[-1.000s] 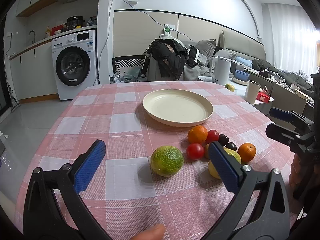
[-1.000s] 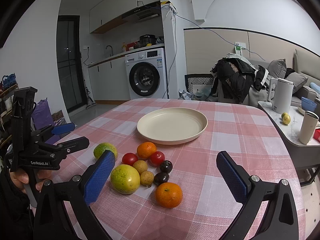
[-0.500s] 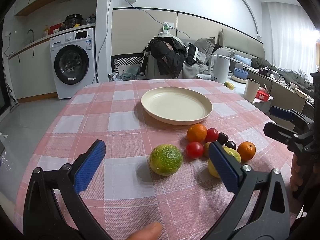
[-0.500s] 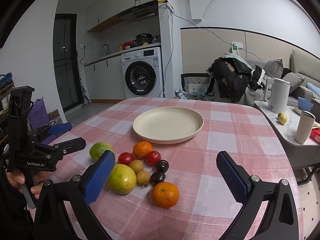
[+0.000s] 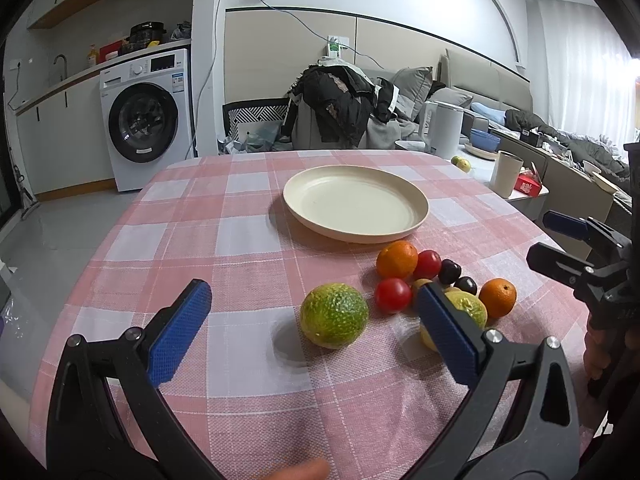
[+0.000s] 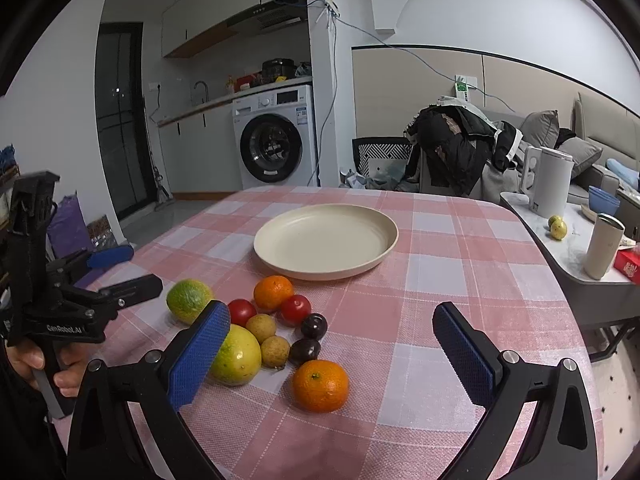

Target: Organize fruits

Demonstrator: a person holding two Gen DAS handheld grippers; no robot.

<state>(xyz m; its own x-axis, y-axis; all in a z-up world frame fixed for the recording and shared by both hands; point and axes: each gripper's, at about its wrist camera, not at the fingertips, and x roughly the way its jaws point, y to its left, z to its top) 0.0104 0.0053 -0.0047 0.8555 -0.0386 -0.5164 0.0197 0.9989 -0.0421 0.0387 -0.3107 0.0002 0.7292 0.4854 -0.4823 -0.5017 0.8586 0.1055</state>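
Plate: the round cream plate [image 6: 326, 240] sits on the pink-and-white checked tablecloth [image 5: 240, 240] toward the far edge of the tabletop, with nothing in it.
Fruit cluster: on the near side of the plate, apart from its rim, lie a small orange tangerine [image 6: 273, 293], two red cherry tomatoes [image 6: 296, 309], two tan longans [image 6: 261, 328], two dark plums [image 6: 314, 325], a large yellow-green citrus [image 6: 236, 356] and a second tangerine [image 6: 320, 386] nearest the near edge.
Green fruit: the rough green-yellow lime [image 5: 334, 315] lies alone, just beside the cluster toward the left edge.
Left gripper: the left gripper [image 5: 316, 326] has its blue pads spread wide, holding nothing; the lime lies ahead between the fingers, untouched.
Right gripper: the right gripper [image 6: 332, 344] is likewise spread and empty, hanging over the near edge with the cluster between its fingers.
Progress: nothing is done, judging by the bare plate; every fruit is left to move.
Step in hand: probably a first pick, the lime for the left side.
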